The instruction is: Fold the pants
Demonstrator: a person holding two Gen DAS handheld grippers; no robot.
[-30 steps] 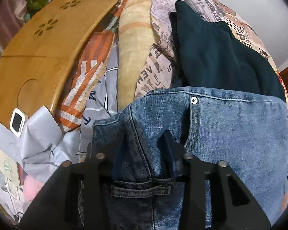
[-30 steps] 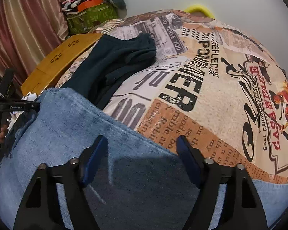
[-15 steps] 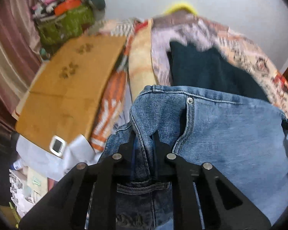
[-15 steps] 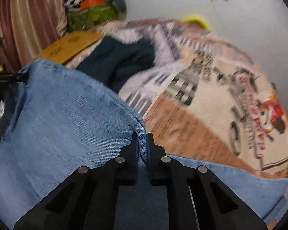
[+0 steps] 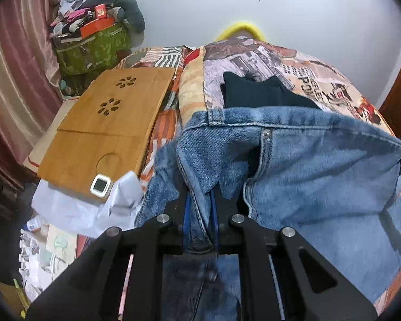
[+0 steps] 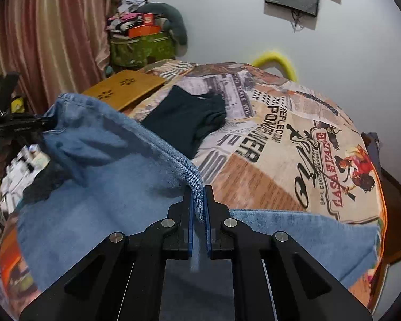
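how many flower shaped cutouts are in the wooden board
2, both toward the far end of the wooden board: one cutout nearer the far edge, the other just below it, closer to the camera. None seems hidden.

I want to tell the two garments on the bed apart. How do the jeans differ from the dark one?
The jeans are light blue denim; the dark garment is near black. The jeans hang lifted, pinched by the left gripper and right gripper; the dark garment lies flat on the printed bedspread, untouched. Both sit over the same bed.
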